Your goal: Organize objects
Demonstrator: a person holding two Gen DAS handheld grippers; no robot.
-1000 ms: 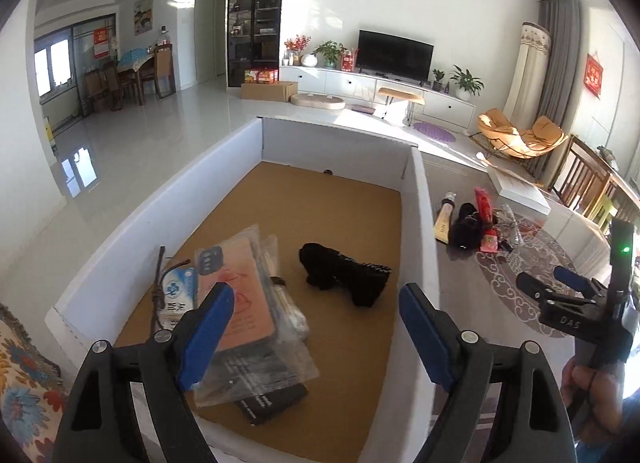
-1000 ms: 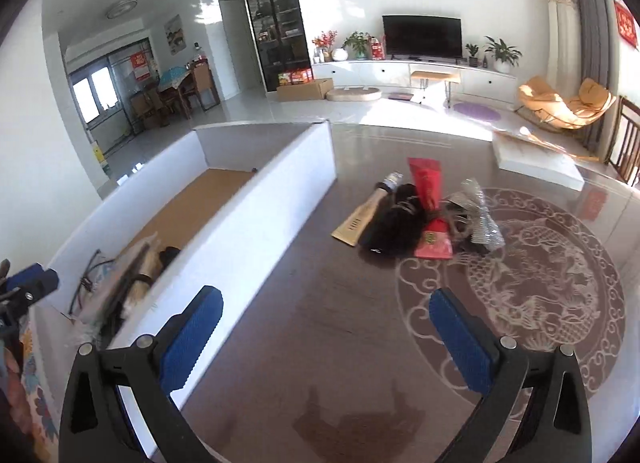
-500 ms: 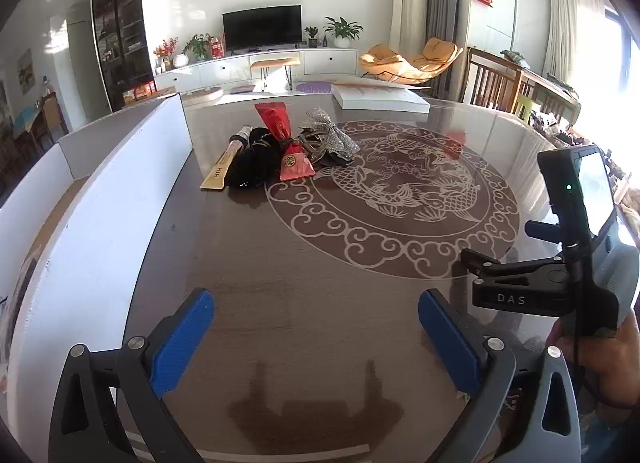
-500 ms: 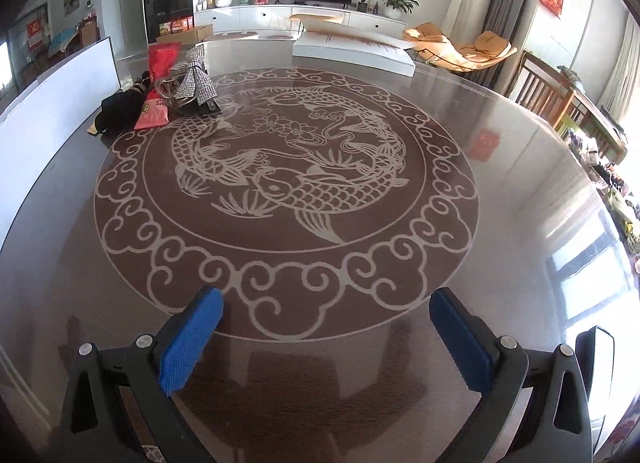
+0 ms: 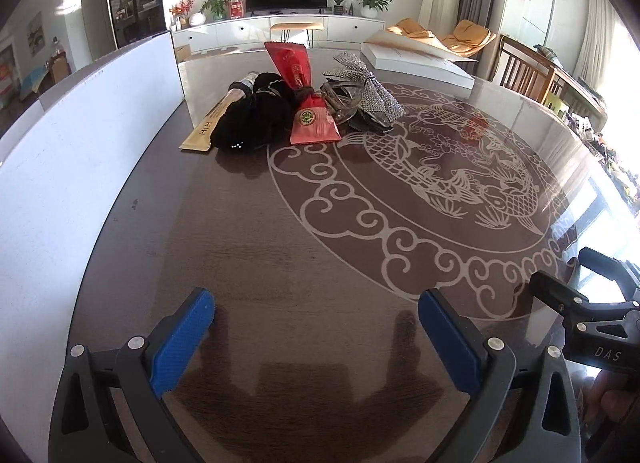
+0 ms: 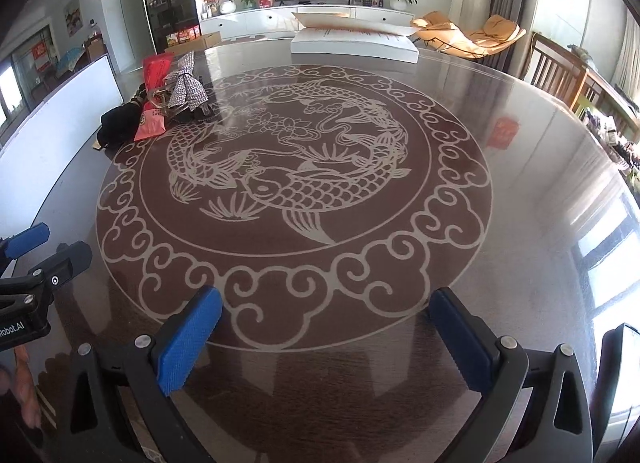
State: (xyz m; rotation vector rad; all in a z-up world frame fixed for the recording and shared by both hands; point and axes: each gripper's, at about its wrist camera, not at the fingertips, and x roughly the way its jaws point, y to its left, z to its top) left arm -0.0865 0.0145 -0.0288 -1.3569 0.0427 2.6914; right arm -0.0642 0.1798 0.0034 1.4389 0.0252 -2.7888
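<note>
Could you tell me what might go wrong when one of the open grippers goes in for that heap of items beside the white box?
1. The black fabric item, red packet, gold stick and sequined bow overlap, so the open left gripper may drag or lift neighbours along with its target.
2. The gold stick lies flat and partly under the fabric, so the fingers may slip on the glossy table.
3. The heap sits close to the white box wall, which could block one finger.

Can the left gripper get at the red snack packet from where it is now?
Probably yes. The left gripper stands open and empty over bare table, with nothing between it and the red snack packet. The packet lies against the black fabric item, so a clean grasp may be fiddly.
</note>
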